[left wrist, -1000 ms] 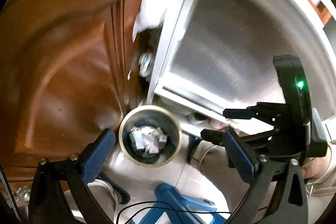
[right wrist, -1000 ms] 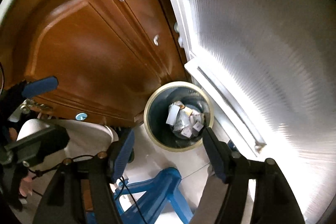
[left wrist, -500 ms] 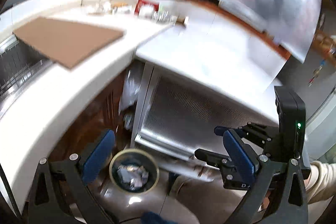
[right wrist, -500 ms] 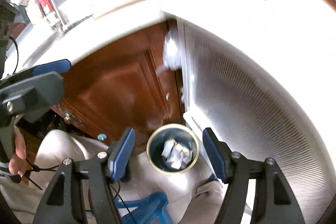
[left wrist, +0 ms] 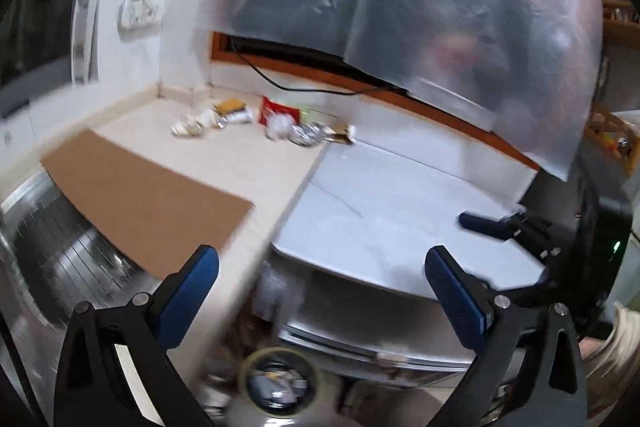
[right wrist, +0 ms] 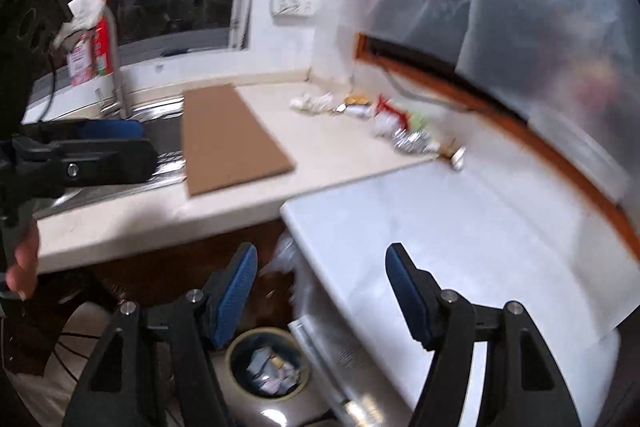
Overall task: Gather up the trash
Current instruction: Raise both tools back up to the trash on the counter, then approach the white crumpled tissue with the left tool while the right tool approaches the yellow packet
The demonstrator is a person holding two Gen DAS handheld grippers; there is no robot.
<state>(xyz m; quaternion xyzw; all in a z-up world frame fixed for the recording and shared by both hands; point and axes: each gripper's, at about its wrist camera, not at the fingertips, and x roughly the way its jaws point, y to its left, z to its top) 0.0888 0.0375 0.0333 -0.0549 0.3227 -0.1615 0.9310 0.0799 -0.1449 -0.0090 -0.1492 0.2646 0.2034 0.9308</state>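
Left gripper [left wrist: 322, 279] and right gripper [right wrist: 320, 273] — jaws spread wide, nothing held; wrappers [right wrist: 400, 131] beyond cardboard sheet [right wrist: 228, 139], bin [right wrist: 267, 363] below it

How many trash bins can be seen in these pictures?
1. The trash bin stands on the floor below the counter, beside the white appliance, with crumpled paper inside. Both views show this same bin; another may be hidden.

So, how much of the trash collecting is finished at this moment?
Done: crumpled paper already lies in the bin on the floor. In hand: nothing; the left gripper and the right gripper are both open and empty. Left: the wrappers scattered at the back of the counter.
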